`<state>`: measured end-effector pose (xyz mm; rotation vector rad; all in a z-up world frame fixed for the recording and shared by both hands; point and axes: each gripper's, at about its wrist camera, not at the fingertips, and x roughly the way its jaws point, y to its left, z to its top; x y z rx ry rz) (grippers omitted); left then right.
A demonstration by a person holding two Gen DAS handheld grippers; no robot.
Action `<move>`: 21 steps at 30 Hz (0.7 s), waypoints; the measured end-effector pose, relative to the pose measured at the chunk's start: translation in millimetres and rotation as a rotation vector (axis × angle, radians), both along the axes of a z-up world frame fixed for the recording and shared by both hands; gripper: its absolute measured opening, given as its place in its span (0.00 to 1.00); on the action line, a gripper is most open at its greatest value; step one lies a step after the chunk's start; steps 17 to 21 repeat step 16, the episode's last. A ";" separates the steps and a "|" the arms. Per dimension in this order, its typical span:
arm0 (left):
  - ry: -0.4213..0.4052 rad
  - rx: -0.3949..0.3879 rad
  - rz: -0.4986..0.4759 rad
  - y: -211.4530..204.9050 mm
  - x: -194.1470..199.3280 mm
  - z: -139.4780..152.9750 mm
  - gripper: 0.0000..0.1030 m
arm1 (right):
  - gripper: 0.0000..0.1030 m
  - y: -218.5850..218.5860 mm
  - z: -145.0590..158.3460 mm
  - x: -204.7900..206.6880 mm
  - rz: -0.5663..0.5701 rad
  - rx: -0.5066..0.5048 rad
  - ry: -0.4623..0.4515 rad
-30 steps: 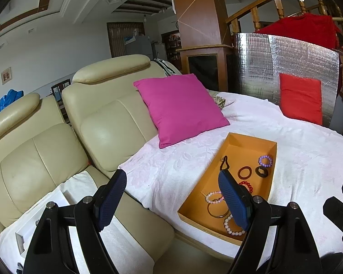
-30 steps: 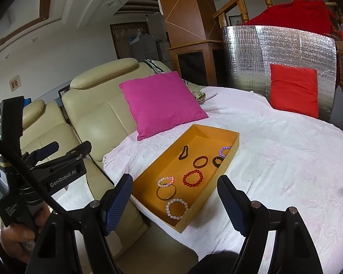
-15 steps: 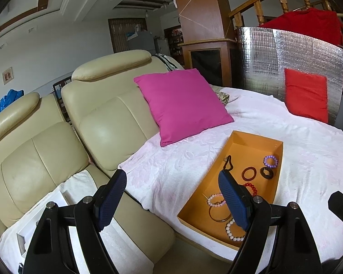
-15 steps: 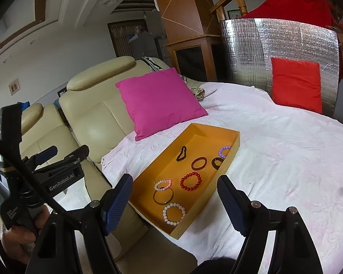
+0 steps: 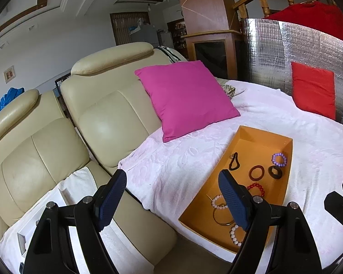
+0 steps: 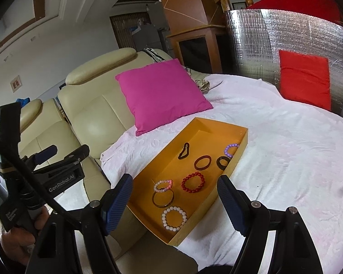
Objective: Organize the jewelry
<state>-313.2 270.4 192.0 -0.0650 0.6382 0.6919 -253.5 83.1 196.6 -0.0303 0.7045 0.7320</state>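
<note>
An orange tray (image 6: 239, 149) (image 5: 249, 137) lies on a round table under a white cloth (image 6: 285, 150). In it are several bracelets: a white bead one (image 6: 174, 218), a gold bangle (image 6: 162, 199), a pink bead one (image 6: 163, 185), a red bead one (image 6: 193, 182), a dark red ring (image 6: 202, 162), a black ring (image 6: 223, 162), a purple bead one (image 6: 231, 148) and a black loop (image 6: 183, 151). My right gripper (image 6: 175, 199) is open and empty, hovering before the tray's near end. My left gripper (image 5: 172, 197) is open and empty, left of the tray over the cloth's edge.
A cream leather sofa (image 5: 103, 118) stands left of the table with a magenta cushion (image 5: 185, 98) leaning on it. A red cushion (image 6: 305, 77) rests against a silver foil panel (image 6: 263, 36) at the back. The left gripper's body (image 6: 45, 173) shows in the right wrist view.
Both grippers have moved slightly forward and up; the tray sits a little lower and closer in both views. Neither gripper has changed its opening.
</note>
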 end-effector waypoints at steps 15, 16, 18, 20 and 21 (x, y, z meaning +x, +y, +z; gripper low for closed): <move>0.052 -0.024 -0.173 -45.2 55.2 -10.5 0.80 | 0.77 -38.2 -12.1 40.6 -0.083 0.025 0.001; 0.055 -0.058 -0.237 -61.0 69.0 -12.6 0.80 | 0.77 -49.2 -13.3 46.1 -0.111 0.025 -0.006; 0.055 -0.058 -0.237 -61.0 69.0 -12.6 0.80 | 0.77 -49.2 -13.3 46.1 -0.111 0.025 -0.006; 0.055 -0.058 -0.237 -61.0 69.0 -12.6 0.80 | 0.77 -49.2 -13.3 46.1 -0.111 0.025 -0.006; 0.055 -0.058 -0.237 -61.0 69.0 -12.6 0.80 | 0.77 -49.2 -13.3 46.1 -0.111 0.025 -0.006</move>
